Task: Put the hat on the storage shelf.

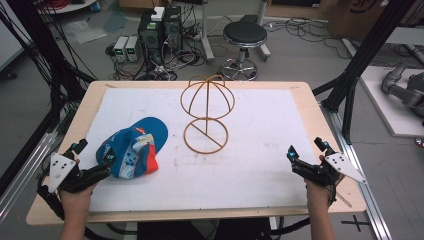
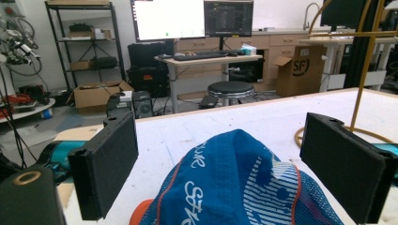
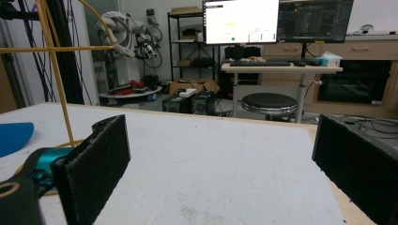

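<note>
A blue cap (image 1: 134, 148) is seen lying on the white mat (image 1: 250, 165) at the table's left side, just beside the left gripper (image 1: 106, 164), whose jaws are held spread on either side of the cap's near edge without closing on it. In the left gripper view the cap's crown (image 2: 239, 183) is framed between the two black pads (image 2: 110, 164), which stand clear of the fabric. A yellow wire stand (image 1: 206, 112), a domed frame on a ring base, is placed upright at the mat's middle, near the cap but apart from it. The right gripper (image 1: 302, 156) is held at the table's right edge, well apart from both, with its jaws likewise spread and nothing between them; bare mat is shown ahead of it, with the stand's post (image 3: 58, 75) and a sliver of the cap (image 3: 14, 136) off to one side. The step in hand is judged to be the approach to the cap, before any grasp. For the next move, the left jaws would need to be pressed together on the brim or crown edge so that the soft fabric is pinched firmly, and the cap then lifted and carried toward the stand, presumably to be set over its dome.
</note>
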